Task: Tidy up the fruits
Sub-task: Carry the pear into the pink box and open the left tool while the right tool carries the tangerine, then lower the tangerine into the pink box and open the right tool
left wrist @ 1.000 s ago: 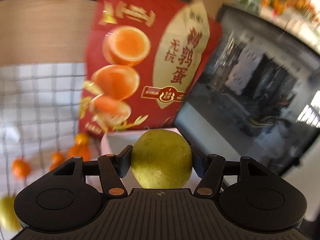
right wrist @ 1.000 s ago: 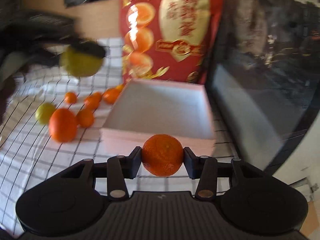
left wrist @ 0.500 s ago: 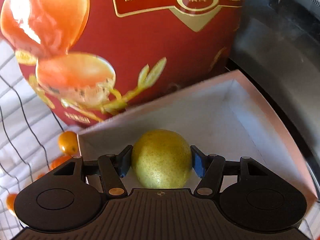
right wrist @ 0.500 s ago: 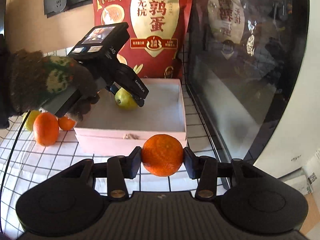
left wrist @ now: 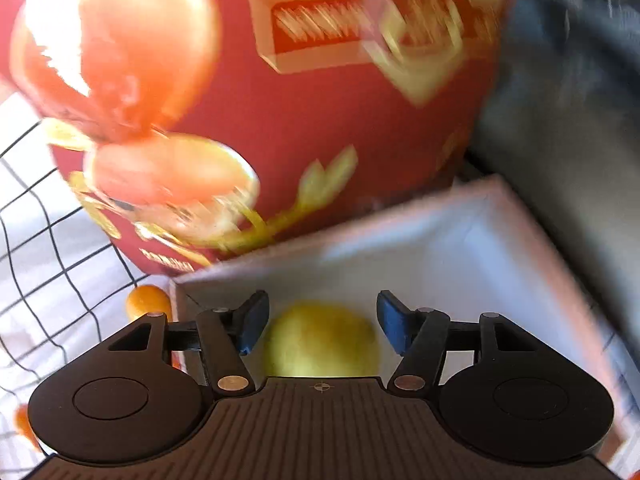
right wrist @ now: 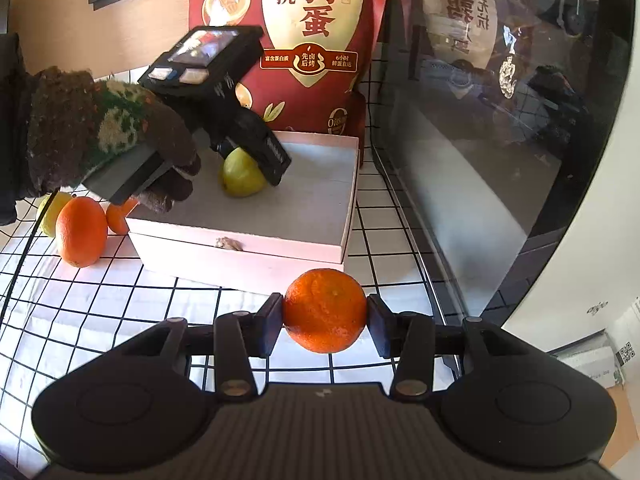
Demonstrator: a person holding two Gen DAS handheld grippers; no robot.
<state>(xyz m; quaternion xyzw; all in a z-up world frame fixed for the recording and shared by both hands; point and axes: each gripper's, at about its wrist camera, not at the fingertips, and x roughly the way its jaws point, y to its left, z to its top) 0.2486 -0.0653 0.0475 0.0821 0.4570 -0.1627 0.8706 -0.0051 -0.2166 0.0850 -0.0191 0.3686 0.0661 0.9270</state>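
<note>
My left tool (left wrist: 320, 322) is gaping around the green fruit (left wrist: 320, 340) lying in the pink box (right wrist: 344, 216). My right tool (right wrist: 325, 322) is clamping an orange (right wrist: 325, 310).

A yellow-green pear (right wrist: 241, 176) lies in the pale pink box (right wrist: 256, 250), centre left of the right wrist frame. Behind stands a red and gold bag (right wrist: 304, 40). The cloth (right wrist: 120, 312) is white with a black grid. Lower centre, a bright orange mandarin (right wrist: 325, 310). The glove (right wrist: 104, 136) is brown, flecked green and cream.
</note>
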